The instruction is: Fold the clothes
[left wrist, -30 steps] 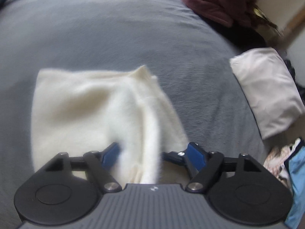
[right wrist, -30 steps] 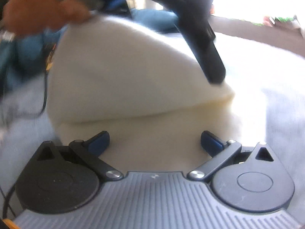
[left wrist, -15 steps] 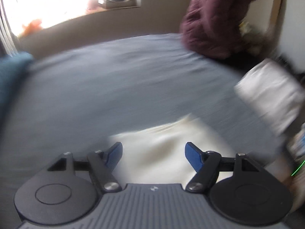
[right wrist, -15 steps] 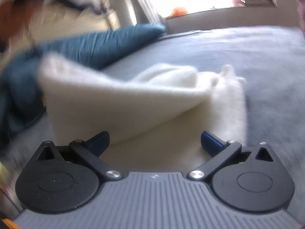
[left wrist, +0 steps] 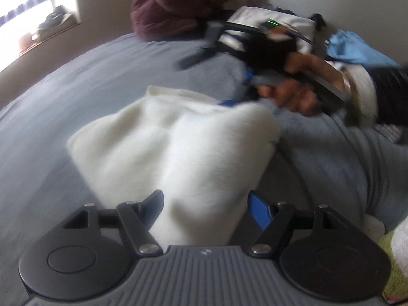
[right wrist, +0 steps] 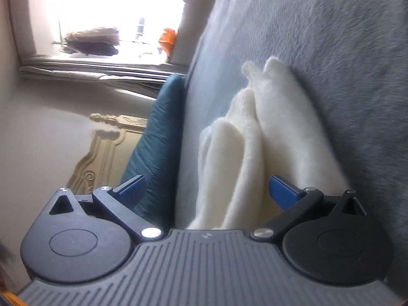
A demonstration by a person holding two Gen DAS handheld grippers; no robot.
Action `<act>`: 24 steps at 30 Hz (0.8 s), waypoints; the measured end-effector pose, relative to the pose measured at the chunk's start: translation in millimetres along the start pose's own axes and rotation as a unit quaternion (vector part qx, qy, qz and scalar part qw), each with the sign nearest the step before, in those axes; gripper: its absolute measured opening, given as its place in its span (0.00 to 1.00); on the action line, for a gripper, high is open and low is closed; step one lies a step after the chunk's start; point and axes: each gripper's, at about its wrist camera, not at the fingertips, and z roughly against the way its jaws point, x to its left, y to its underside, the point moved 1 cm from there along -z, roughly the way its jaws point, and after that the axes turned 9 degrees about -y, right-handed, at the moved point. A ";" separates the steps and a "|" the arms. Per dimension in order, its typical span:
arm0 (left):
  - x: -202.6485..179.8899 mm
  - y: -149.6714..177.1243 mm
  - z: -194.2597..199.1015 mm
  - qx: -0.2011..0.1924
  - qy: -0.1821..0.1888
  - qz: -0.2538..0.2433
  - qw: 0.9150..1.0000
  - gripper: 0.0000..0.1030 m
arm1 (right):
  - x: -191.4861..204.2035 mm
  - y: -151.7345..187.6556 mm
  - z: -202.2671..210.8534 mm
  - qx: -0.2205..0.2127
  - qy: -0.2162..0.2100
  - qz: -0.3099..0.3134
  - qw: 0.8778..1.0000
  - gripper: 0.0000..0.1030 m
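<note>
Left gripper (left wrist: 205, 204): jaws stand apart, with a bunched end of the cream fleece garment (left wrist: 176, 150) lying between the blue pads; no clamp on the cloth is evident. A second ago a ridge of this fabric stood between the same jaws over a flat spread; half a second ago the view swung up off the garment; now the garment fills the near field again, doubled into a thick bundle on the grey bed cover (left wrist: 76, 81). Right gripper (right wrist: 207, 191): jaws likewise apart, camera rolled on its side, stacked layers of the garment (right wrist: 257, 137) running between the pads, again with no visible pinch. Judgement: a fold has just been laid over and both tools have let go. Beyond the bundle, in the left view, the person's hand (left wrist: 295, 94) holds the right gripper at the garment's far edge. Further off: a white pillow (left wrist: 275, 25), a maroon quilted jacket (left wrist: 163, 5), and in the right view a teal pillow (right wrist: 158, 137).
</note>
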 end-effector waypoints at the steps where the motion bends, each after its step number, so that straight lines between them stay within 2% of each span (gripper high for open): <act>1: -5.5 1.6 -2.7 -0.002 0.005 -0.006 1.000 0.72 | 3.3 -2.9 -11.3 0.010 0.015 0.003 1.000 0.99; 5: -22.1 2.2 -16.5 -0.013 -0.017 -0.039 0.999 0.71 | 25.6 -2.4 -30.4 0.042 0.062 0.038 0.996 0.99; 7: -30.5 2.5 -23.4 -0.018 -0.028 -0.056 0.998 0.69 | 35.5 -0.7 -42.6 0.054 0.080 0.064 0.993 0.92; 8: -33.8 3.3 -26.4 -0.021 -0.031 -0.059 0.998 0.64 | 39.2 0.9 -49.1 0.060 0.094 0.075 0.991 0.89; 10: -38.9 5.4 -30.5 -0.027 -0.040 -0.067 0.997 0.54 | 46.5 4.0 -62.0 0.073 0.123 0.096 0.985 0.77; 12: -38.3 3.5 -30.6 -0.038 -0.044 -0.065 0.996 0.41 | 45.4 6.6 -69.8 0.083 0.159 0.116 0.977 0.45; 14: -35.9 -1.6 -26.8 -0.054 -0.044 -0.058 0.996 0.35 | 52.1 6.7 -74.9 0.083 0.169 0.141 0.972 0.27; 15: -34.7 -4.2 -24.9 -0.063 -0.044 -0.055 0.996 0.34 | 59.0 5.3 -73.6 0.076 0.151 0.156 0.973 0.23; 16: -33.5 -6.8 -23.0 -0.071 -0.044 -0.051 0.995 0.33 | 66.5 3.8 -71.6 0.068 0.129 0.171 0.974 0.22; 18: -35.1 -13.1 -19.7 -0.090 -0.044 -0.057 0.993 0.33 | 86.7 2.6 -58.9 0.045 0.059 0.210 0.975 0.21; 20: -42.1 -18.4 -22.6 -0.098 -0.041 -0.073 0.992 0.35 | 98.7 2.3 -47.7 0.022 0.025 0.239 0.970 0.21; 22: -49.4 -19.3 -32.6 -0.094 -0.034 -0.082 0.992 0.38 | 89.5 -0.1 -40.4 0.007 0.030 0.248 0.968 0.21; 24: -55.6 -17.8 -43.9 -0.090 -0.026 -0.086 0.992 0.41 | 52.7 -6.6 -35.8 0.008 0.074 0.214 0.974 0.21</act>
